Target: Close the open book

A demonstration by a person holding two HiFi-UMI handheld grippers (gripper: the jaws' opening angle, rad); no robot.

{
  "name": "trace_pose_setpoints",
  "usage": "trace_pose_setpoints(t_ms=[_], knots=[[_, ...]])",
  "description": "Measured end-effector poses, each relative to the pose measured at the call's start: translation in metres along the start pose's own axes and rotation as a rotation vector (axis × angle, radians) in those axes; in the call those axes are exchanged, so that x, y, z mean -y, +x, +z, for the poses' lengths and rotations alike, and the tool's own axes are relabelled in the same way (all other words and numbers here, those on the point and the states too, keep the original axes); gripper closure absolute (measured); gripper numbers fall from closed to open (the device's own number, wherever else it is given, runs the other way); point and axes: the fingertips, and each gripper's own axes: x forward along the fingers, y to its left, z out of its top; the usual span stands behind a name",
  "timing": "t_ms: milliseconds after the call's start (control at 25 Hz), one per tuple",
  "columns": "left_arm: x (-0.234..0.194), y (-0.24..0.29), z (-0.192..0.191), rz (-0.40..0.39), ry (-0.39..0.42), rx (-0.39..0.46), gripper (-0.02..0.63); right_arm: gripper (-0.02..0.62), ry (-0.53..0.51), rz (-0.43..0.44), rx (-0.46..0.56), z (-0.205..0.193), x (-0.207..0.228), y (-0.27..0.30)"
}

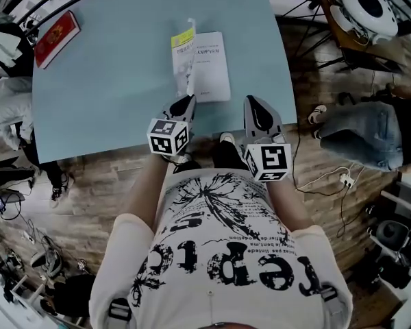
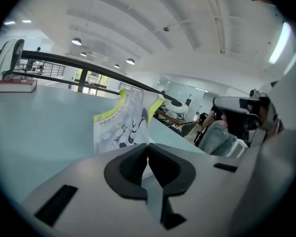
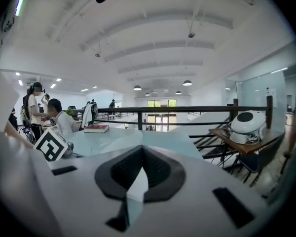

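Book (image 1: 211,66): on counter (image 1: 116,88), just inside its near edge, left half lifted upright. Left hand-held gripper (image 1: 187,100): pressed together on that lifted half's lower edge. Right hand-held gripper (image 1: 255,105): pressed together, empty, at near edge. Red book (image 1: 56,37): far-left corner, well apart.

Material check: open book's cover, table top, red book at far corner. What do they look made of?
open book: paper; its printed white-and-yellow cover is thin, curving where it stands raised.
table top: smooth pale blue, slightly reflective, probably laminate.
red book: flat, stiff-looking cover, possibly hardback; material unclear.
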Motion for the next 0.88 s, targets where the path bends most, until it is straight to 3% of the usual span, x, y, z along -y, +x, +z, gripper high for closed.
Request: trace_pose_setpoints(t_ms=[240,560,680,880], knots=[[0.014,0.03,-0.023,-0.044,0.106,-0.122,0.581,0.584,0.004,-0.033,-0.018,-0.007,0.016,-0.005],[0.016,0.057,-0.058,-0.038,0.256,-0.311,0.58,0.584,0.007,-0.053,-0.039,-0.012,0.033,0.002],[0.017,0.06,-0.064,-0.046,0.268,-0.35,0.57,0.584,0.004,-0.05,-0.043,-0.012,0.033,0.005],[0.023,0.061,-0.066,-0.101,0.229,-0.364,0.5,0.584,0.004,-0.049,-0.049,-0.013,0.032,0.009]])
